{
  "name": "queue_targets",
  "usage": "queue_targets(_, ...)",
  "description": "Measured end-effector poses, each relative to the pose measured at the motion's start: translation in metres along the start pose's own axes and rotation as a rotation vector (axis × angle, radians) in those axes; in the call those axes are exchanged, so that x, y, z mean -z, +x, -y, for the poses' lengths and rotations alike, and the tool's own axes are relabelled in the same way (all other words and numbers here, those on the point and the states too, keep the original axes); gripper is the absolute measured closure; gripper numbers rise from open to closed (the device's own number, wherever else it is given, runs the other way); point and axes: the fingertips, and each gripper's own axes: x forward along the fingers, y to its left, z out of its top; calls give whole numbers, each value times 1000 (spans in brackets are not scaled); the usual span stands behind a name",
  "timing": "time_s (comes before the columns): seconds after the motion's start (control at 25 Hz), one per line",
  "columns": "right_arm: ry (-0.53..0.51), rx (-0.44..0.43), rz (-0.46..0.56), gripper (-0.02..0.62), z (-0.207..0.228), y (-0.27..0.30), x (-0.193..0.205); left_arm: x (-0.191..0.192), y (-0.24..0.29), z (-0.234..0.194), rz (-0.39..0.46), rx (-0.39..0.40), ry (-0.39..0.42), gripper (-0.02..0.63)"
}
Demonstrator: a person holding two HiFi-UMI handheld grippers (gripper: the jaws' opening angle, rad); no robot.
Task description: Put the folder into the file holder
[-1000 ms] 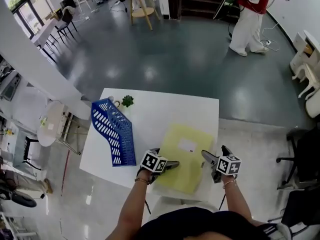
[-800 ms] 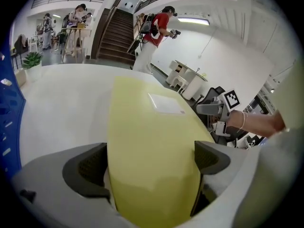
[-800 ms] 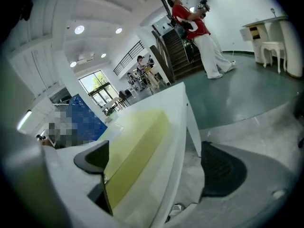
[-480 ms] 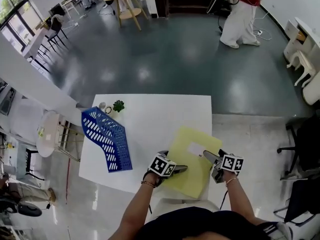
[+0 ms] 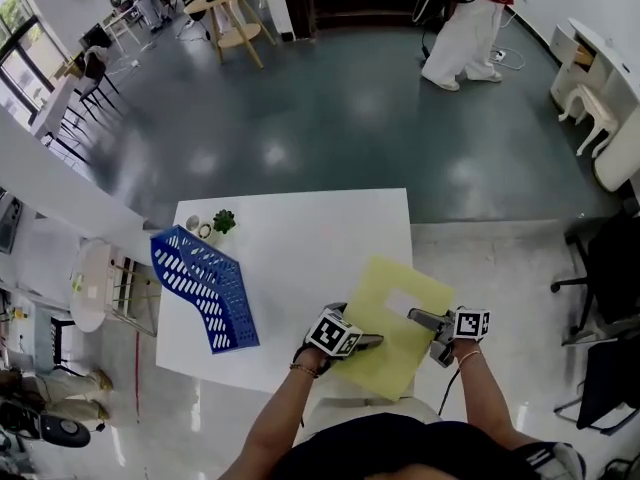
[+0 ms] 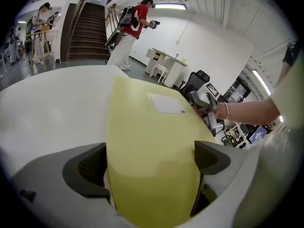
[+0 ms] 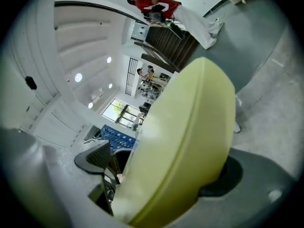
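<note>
Blue plastic file holder lay flat at the left of the white table, slotted wall uppermost. Its contents could not be made out. A small potted plant stood just beside its far end. To the right, well apart from the holder and outside it, the yellow folder sat over the table's near right corner, overhanging the edge, white label facing up. On its left edge the left gripper had its jaws clamped onto the folder. At the right edge the right gripper likewise pinched it, the folder filling the gap between its jaws.
</note>
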Motion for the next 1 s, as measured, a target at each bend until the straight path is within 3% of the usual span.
queue_targets(0.08, 38, -47, 74, 58, -9, -8, -11, 0, -2, 2, 10, 7, 8, 46)
queue_targets(0.16, 120, -93, 187, 218, -14, -22, -25, -4, -9, 7, 47, 16, 28, 46)
queue_targets(0.24, 128, -114, 235, 387, -23, -31, -32, -10, -16, 14, 84, 16, 60, 46)
queue_targets(0.52, -7, -168, 208, 437, -72, -29, -39, -13, -39, 19, 148, -38, 104, 46)
queue_targets(0.8, -230, -233, 175, 445, -142, -24, -46, -18, -77, 23, 255, -114, 164, 46)
queue_targets(1.0, -275, -279, 175, 445, -178, -15, -49, -22, -117, 24, 351, -153, 177, 46)
